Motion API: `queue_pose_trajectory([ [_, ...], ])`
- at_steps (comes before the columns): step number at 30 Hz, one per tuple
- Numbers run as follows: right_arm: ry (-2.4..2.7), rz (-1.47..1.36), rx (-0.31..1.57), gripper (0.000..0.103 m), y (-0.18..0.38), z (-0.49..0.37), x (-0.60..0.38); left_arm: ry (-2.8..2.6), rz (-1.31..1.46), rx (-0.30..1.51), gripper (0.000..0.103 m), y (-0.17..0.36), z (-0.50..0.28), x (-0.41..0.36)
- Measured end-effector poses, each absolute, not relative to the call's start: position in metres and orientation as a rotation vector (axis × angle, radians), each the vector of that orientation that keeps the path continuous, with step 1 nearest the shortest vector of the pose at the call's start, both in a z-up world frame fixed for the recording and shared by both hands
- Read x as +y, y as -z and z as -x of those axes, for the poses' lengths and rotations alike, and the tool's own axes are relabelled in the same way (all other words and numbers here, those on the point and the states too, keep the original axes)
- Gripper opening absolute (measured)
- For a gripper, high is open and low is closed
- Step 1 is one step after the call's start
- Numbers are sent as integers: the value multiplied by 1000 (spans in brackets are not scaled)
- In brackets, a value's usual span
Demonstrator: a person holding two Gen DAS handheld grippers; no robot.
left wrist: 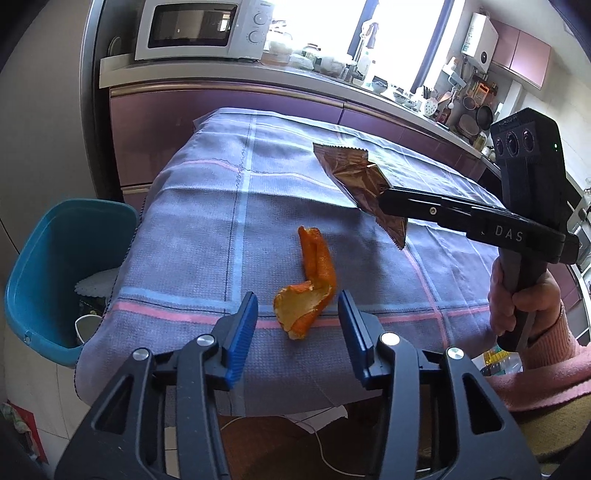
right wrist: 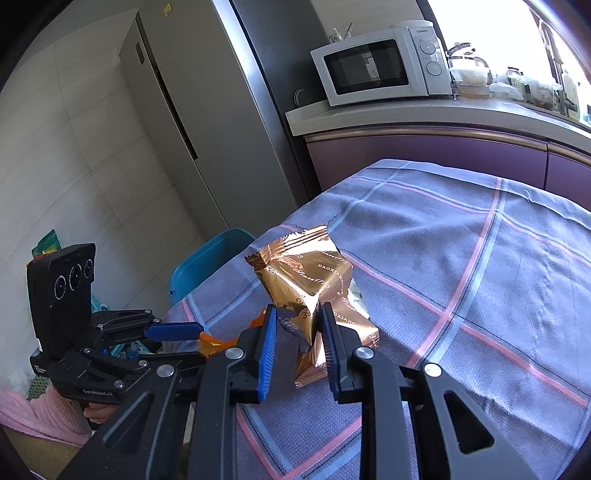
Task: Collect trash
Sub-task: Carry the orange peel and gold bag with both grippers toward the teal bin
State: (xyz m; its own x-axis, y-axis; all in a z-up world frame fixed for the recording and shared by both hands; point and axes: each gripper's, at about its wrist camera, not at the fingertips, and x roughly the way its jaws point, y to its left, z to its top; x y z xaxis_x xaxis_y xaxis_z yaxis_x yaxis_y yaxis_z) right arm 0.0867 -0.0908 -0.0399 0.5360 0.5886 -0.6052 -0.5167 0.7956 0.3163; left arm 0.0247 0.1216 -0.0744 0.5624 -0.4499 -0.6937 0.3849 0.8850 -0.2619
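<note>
A curled orange peel lies on the checked purple tablecloth near the table's front edge. My left gripper is open, its blue pads either side of the peel's near end with a gap on both sides. In the right wrist view the left gripper reaches in from the left, the peel showing at its tips. My right gripper is shut on a crumpled bronze snack wrapper, held above the cloth. In the left wrist view the wrapper hangs from the right gripper.
A blue bin stands on the floor at the table's left edge, with white paper and a cup inside. Purple cabinets and a counter with a white microwave run behind the table. A tall grey fridge stands beyond the bin.
</note>
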Motion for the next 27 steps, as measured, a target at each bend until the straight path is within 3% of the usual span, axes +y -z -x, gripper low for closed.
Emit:
queue_pose_trajectory([
  [3,-660,-102,759,23,39,-86,-89,501,75,851,40,79,-27,114],
  [7,-659,-101,758,23,39,-86,-89,515,86,849,16,80,-29,110],
  [27,-751,-88,731,23,25,-88,-61,358,78,726,12,42,-17,145],
])
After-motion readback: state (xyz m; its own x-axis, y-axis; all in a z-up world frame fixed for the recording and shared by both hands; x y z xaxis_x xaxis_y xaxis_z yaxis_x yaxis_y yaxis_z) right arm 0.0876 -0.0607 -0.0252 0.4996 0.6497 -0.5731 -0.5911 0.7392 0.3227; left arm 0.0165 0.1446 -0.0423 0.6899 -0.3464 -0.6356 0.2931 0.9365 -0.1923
